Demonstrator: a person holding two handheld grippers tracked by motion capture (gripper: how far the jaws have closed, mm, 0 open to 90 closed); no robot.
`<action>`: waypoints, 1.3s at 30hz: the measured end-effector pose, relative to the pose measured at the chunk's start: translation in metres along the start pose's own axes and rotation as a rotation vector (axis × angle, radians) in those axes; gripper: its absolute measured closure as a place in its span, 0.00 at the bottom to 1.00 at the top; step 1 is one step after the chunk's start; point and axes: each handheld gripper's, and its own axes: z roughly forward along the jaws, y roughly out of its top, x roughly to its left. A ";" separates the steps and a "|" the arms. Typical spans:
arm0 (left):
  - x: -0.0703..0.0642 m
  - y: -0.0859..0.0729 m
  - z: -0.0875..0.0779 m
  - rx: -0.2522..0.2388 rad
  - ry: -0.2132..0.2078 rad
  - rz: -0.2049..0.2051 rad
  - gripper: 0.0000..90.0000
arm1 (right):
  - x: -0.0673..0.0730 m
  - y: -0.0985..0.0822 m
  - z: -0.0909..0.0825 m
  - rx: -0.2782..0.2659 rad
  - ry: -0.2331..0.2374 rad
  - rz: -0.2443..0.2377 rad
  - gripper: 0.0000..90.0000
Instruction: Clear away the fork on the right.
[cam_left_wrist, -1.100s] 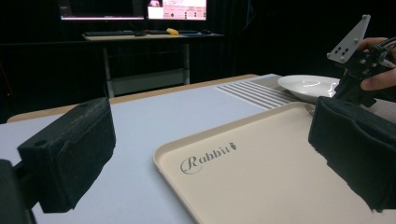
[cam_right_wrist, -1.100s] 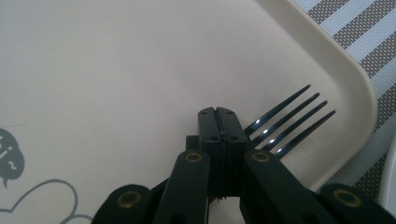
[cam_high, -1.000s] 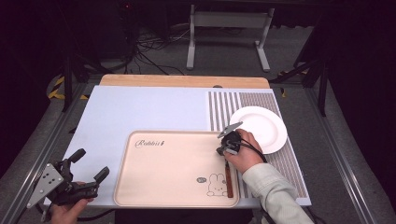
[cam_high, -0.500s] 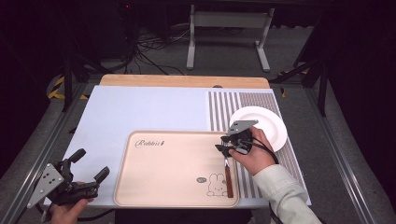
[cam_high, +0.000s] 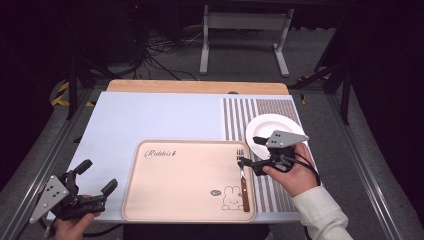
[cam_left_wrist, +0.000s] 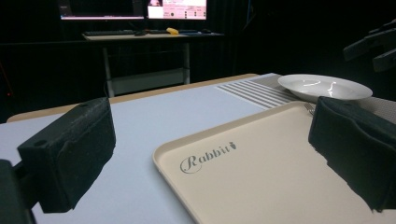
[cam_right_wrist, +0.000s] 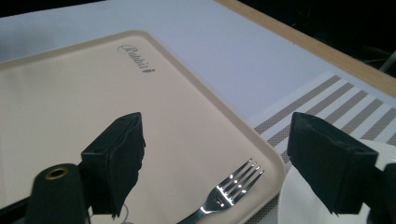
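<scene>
Right gripper (cam_high: 248, 151) hovering, jaws spread, gripping nothing; jaws just been opening. Fork (cam_high: 243, 180) lying directly below and toward person from it, on right edge of tray (cam_high: 150, 200), long axis running near-to-far, tines far. Plate (cam_high: 270, 126) just beyond, likely next target. Left gripper (cam_high: 96, 178) resting released, well apart. Versus earlier: right gripper now lifted off fork.

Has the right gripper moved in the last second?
Yes. The right gripper has drifted from over the tray's right edge toward the plate, its jaws just opening, leaving the fork on the tray.
</scene>
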 end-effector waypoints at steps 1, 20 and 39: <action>0.000 0.000 0.000 0.000 0.000 0.000 0.02 | -0.001 -0.001 -0.004 -0.012 -0.005 0.006 0.21; 0.000 0.000 0.000 0.002 0.003 0.000 0.02 | -0.014 -0.044 -0.061 -0.258 -0.060 0.005 0.19; 0.000 0.000 0.001 0.002 0.001 0.000 0.02 | -0.022 -0.101 -0.087 -0.354 -0.109 0.068 0.17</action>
